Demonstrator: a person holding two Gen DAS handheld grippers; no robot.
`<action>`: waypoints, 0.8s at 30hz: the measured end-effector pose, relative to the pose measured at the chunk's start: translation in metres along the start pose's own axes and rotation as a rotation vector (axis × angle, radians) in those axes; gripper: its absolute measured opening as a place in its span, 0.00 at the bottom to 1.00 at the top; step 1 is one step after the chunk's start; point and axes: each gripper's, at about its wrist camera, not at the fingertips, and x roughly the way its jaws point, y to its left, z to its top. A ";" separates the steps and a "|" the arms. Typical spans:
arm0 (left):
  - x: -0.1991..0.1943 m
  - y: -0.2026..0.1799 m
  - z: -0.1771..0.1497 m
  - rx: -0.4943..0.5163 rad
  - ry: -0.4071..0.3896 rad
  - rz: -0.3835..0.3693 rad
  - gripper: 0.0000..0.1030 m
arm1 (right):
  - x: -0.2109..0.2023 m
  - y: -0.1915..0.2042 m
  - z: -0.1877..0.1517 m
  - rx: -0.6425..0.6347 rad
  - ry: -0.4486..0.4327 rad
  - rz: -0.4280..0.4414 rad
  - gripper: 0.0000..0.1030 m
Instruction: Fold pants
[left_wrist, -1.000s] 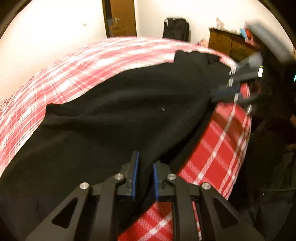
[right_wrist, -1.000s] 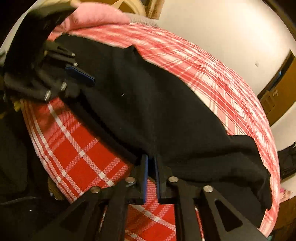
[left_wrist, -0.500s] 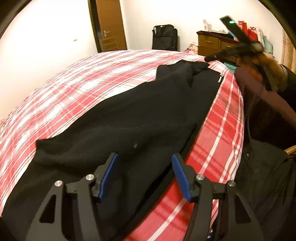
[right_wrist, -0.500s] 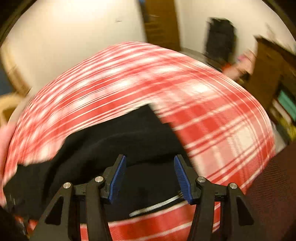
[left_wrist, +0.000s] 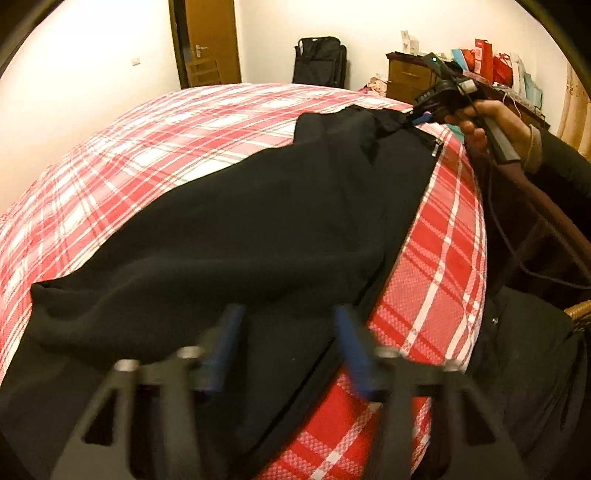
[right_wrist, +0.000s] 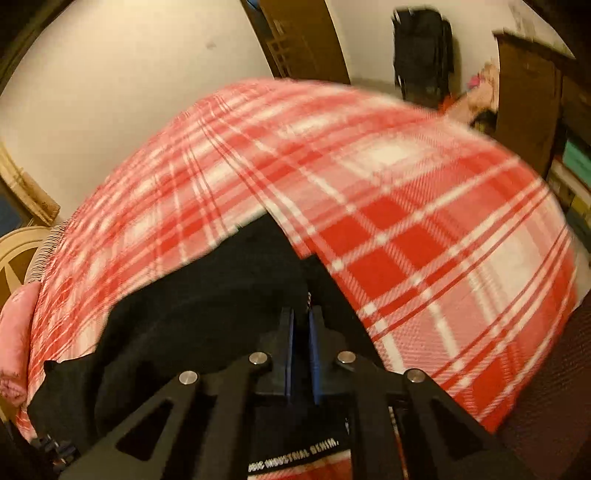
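Black pants lie folded lengthwise along the near edge of a bed with a red and white plaid cover. My left gripper is open and hovers just above the leg end, holding nothing. My right gripper is shut on the waistband of the pants, with a white-lettered label under its fingers. In the left wrist view the right gripper pinches the far waist corner, held by a hand.
A wooden door, a black suitcase and a wooden dresser with red bags stand behind the bed. The person's dark clothing is at the bed's right edge. A pink pillow lies at the left.
My left gripper let go of the pant legs and opened. My right gripper opened, moved to the waist end, then shut on the waistband.
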 end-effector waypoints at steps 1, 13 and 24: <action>0.000 0.001 0.002 -0.002 -0.001 -0.010 0.10 | -0.012 0.003 0.001 -0.020 -0.026 -0.002 0.07; -0.030 0.009 -0.008 -0.006 -0.037 -0.035 0.06 | -0.027 -0.041 -0.029 0.003 0.036 -0.110 0.07; -0.007 -0.020 0.011 0.100 -0.059 0.065 0.67 | -0.022 -0.036 -0.021 -0.021 -0.004 -0.086 0.07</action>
